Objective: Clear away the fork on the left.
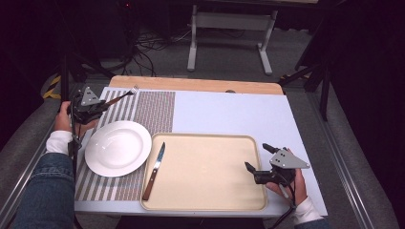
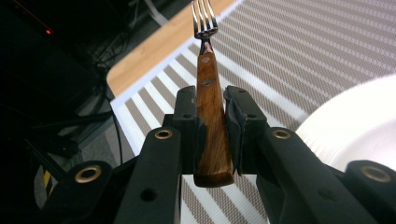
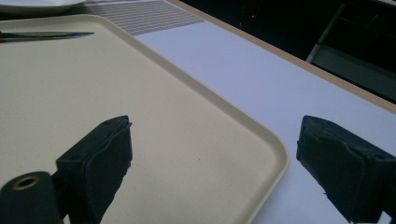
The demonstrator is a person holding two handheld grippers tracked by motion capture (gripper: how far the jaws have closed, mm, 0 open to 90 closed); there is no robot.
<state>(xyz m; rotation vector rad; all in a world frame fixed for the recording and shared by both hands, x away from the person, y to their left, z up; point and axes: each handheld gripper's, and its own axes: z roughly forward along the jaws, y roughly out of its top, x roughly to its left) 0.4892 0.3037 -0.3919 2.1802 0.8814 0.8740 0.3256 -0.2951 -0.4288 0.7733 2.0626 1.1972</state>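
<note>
Fork [image 2: 208,93], wooden handle pinched in left gripper [image 1: 88,109], points tines toward two o'clock above striped placemat [image 1: 153,107]; right gripper [image 1: 260,160] jaws spread over tray [image 1: 205,205].

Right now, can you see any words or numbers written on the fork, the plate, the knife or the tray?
None: no readable word, number or brand.
fork: plain wooden handle with rivets, held in the left gripper.
plate: plain white.
knife: no mark to be seen.
tray: bare beige.
placemat: stripes only.

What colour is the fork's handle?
Reddish-brown wood with metal rivets on the fork, clearest in the left gripper view.
</note>
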